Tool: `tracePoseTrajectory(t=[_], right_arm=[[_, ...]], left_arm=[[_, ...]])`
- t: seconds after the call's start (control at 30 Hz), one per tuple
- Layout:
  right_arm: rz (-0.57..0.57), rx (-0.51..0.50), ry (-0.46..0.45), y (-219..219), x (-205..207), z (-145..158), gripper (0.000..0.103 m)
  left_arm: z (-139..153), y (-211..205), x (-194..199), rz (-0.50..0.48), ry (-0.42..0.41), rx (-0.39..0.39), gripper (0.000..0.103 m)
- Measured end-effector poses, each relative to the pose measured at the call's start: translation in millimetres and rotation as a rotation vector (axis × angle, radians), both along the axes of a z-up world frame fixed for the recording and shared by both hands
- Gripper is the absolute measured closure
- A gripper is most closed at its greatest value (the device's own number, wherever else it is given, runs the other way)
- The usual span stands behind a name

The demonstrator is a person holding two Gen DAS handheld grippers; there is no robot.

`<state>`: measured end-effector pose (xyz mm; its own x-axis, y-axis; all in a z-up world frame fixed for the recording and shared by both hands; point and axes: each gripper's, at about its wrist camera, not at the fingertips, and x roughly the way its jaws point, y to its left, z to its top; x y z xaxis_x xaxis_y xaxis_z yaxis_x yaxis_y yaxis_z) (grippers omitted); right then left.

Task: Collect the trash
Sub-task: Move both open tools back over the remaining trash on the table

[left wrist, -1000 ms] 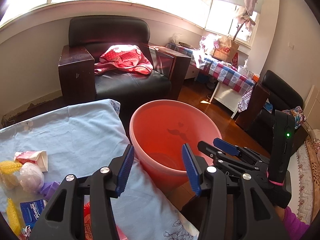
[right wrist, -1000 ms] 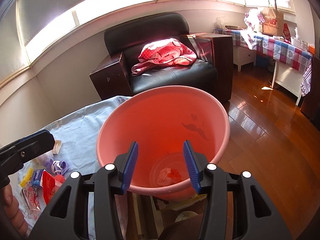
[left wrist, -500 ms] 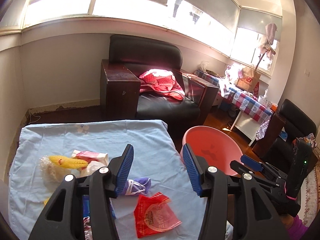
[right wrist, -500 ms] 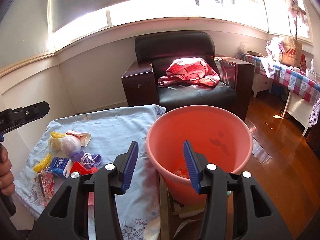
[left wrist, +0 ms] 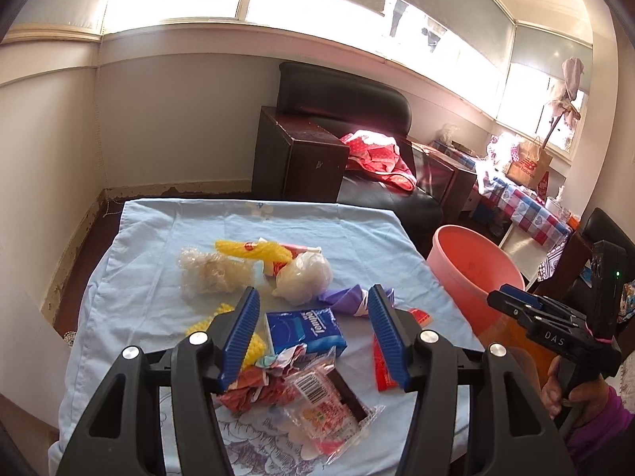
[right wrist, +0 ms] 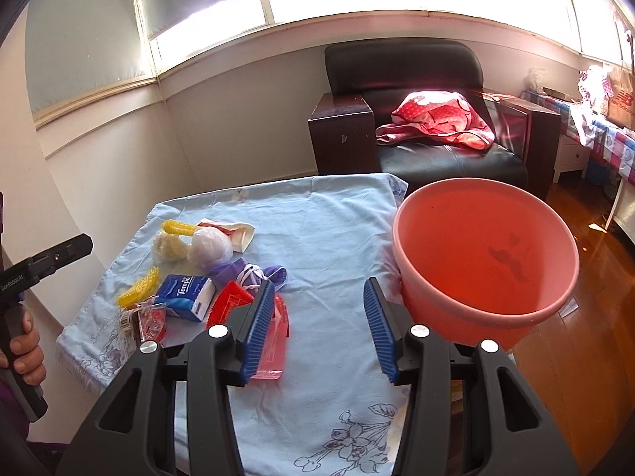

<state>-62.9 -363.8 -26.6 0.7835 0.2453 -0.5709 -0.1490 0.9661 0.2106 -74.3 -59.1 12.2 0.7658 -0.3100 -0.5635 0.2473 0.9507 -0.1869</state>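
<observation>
Left gripper (left wrist: 313,329): jaws spread, nothing between them, hanging over the near end of the trash pile.
Right gripper (right wrist: 319,327): jaws spread and empty, over the blue cloth (right wrist: 329,230) between pile and bucket.
Trash left: nearly all of it lies on the cloth, at 10 o'clock from the right gripper.
Pieces: blue tissue pack (left wrist: 303,329), purple wrapper (left wrist: 345,297), white crumpled bag (left wrist: 303,275), yellow strips (left wrist: 254,250), clear snack packet (left wrist: 325,404), red packet (right wrist: 232,303).
Bucket (right wrist: 486,254): stands beside the table edge, at 2 o'clock from the right gripper; its inside wall looks bare, the bottom is hidden.
Progress: I judge the task barely begun; every visible piece remains to be picked up.
</observation>
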Motion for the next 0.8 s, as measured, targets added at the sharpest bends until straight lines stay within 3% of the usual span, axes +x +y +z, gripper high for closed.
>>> tracePoseTrajectory(t=[0.37,0.8], right_arm=[[0.058,0.016,0.04,19.6,-3.7,-9.8,0.055],[0.088,0.009,0.058,27.3,-7.0,-16.0,0.055]], left_arm=[[-47.0,-1.9,-15.0,-0.037,0.138,0.003,0.047],[-68.1,-17.5,-6.7,-0.096,0.199,-0.011,0.049]])
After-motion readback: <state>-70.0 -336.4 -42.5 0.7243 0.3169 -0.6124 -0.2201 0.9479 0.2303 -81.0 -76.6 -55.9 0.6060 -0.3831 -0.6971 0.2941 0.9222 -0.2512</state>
